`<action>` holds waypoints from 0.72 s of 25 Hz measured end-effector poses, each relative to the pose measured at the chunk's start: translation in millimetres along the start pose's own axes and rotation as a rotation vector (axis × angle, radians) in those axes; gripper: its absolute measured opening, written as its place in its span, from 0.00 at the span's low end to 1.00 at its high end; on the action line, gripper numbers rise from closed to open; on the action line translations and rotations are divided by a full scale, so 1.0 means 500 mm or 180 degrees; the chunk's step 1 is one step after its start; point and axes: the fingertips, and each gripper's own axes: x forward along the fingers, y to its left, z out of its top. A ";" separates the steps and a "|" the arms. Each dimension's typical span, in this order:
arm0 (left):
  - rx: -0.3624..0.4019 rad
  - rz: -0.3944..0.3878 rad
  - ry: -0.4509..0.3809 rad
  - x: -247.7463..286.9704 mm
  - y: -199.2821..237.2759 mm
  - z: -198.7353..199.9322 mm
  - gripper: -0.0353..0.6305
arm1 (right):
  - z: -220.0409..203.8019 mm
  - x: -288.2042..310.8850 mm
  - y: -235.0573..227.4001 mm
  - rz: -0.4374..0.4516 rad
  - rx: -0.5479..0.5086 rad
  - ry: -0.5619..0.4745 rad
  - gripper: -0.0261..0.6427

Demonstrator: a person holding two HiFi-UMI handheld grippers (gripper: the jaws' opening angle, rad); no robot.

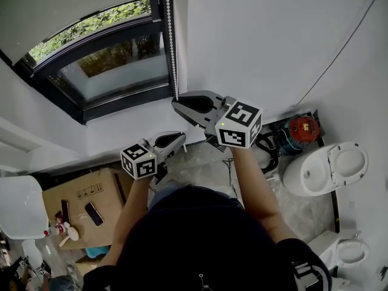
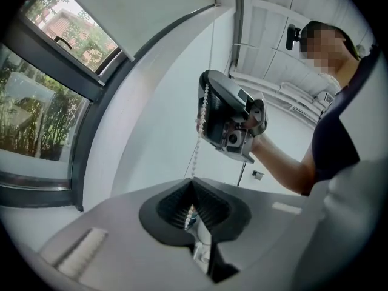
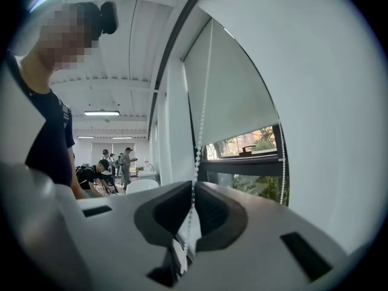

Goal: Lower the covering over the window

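Observation:
A white roller blind (image 1: 73, 2) covers the top of the dark-framed window (image 1: 115, 65); glass shows below it. A white bead chain (image 1: 170, 41) hangs along the frame's right side. My right gripper (image 1: 176, 104) is the higher one, with its jaws closed around the chain (image 3: 195, 162). Lower down, my left gripper (image 1: 180, 139) is shut on the same chain (image 2: 195, 156), which runs up from its jaws (image 2: 191, 214) to the right gripper (image 2: 206, 114). In the right gripper view the blind (image 3: 233, 102) hangs above the open strip of window (image 3: 248, 144).
A cardboard box (image 1: 79, 199) with small items lies on the floor at lower left, beside a white chair (image 1: 21, 205). A toilet (image 1: 330, 165) and a red and blue device (image 1: 300, 129) stand to the right. People (image 3: 115, 162) are far back in the room.

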 end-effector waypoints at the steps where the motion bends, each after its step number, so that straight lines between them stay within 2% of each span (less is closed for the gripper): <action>1: -0.0013 0.0007 -0.0015 -0.002 0.000 0.000 0.07 | 0.003 -0.001 0.001 -0.0009 0.0007 0.0022 0.07; 3: -0.0044 0.0018 -0.0026 -0.004 -0.004 -0.001 0.07 | 0.004 -0.002 0.002 -0.0009 0.0084 0.0043 0.06; 8: -0.0043 -0.0007 -0.0034 -0.004 -0.020 -0.009 0.07 | 0.001 -0.008 0.002 0.0143 0.0455 -0.0190 0.06; 11: -0.0036 0.0082 0.0201 -0.005 0.002 -0.053 0.07 | -0.047 0.003 -0.002 0.0097 0.0369 0.0071 0.06; 13: -0.0147 0.0105 0.0274 -0.005 0.012 -0.079 0.07 | -0.077 0.006 -0.008 0.0071 0.0426 0.0128 0.06; 18: -0.0239 0.0023 0.0541 0.015 0.008 -0.144 0.07 | -0.154 0.004 -0.030 -0.0058 0.0414 0.0409 0.06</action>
